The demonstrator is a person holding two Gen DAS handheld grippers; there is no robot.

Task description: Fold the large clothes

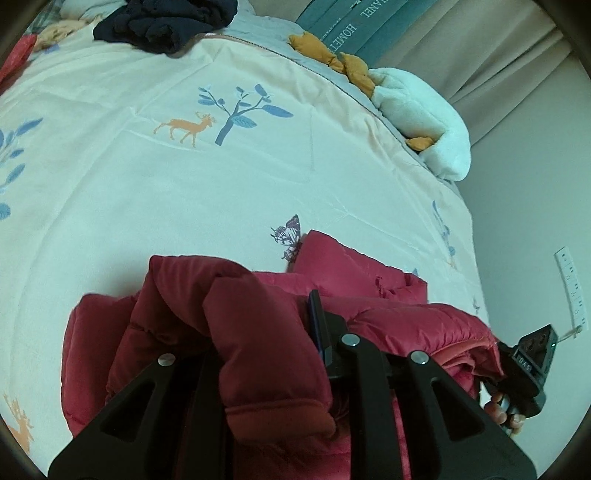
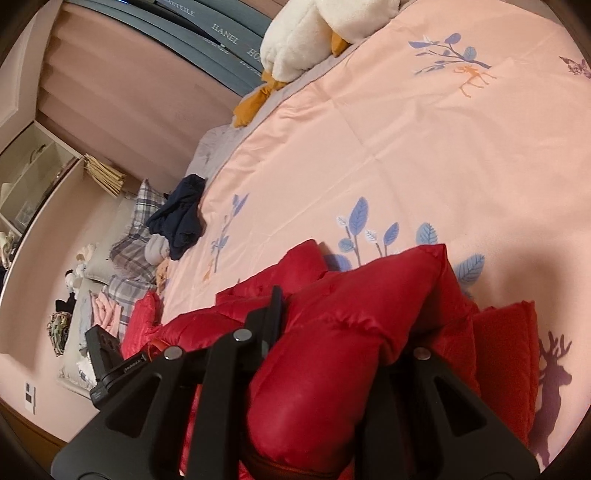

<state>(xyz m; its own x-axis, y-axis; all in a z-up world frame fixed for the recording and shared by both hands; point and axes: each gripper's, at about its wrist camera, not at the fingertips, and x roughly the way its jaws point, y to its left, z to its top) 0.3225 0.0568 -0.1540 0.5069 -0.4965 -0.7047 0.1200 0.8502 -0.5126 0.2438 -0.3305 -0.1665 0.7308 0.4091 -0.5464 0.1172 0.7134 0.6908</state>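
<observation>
A red puffer jacket (image 1: pixel 177 306) lies bunched at the near edge of a bed with a cream deer-and-leaf duvet (image 1: pixel 184 177). My left gripper (image 1: pixel 258 325) is shut on a thick fold of the jacket; one finger (image 1: pixel 317 325) shows, the other is hidden under the fabric. In the right wrist view my right gripper (image 2: pixel 347 314) is shut on another padded fold of the jacket (image 2: pixel 332 354), with one finger (image 2: pixel 273 317) visible. The right gripper also shows in the left wrist view (image 1: pixel 532 365) at the jacket's right end.
A dark navy garment (image 1: pixel 166 22) lies at the far side of the duvet, and shows in the right wrist view (image 2: pixel 181 214). A white plush toy with orange parts (image 1: pixel 417 110) lies at the bed's far right. Plaid pillows (image 2: pixel 136 236) and shelves (image 2: pixel 33 177) are at the left.
</observation>
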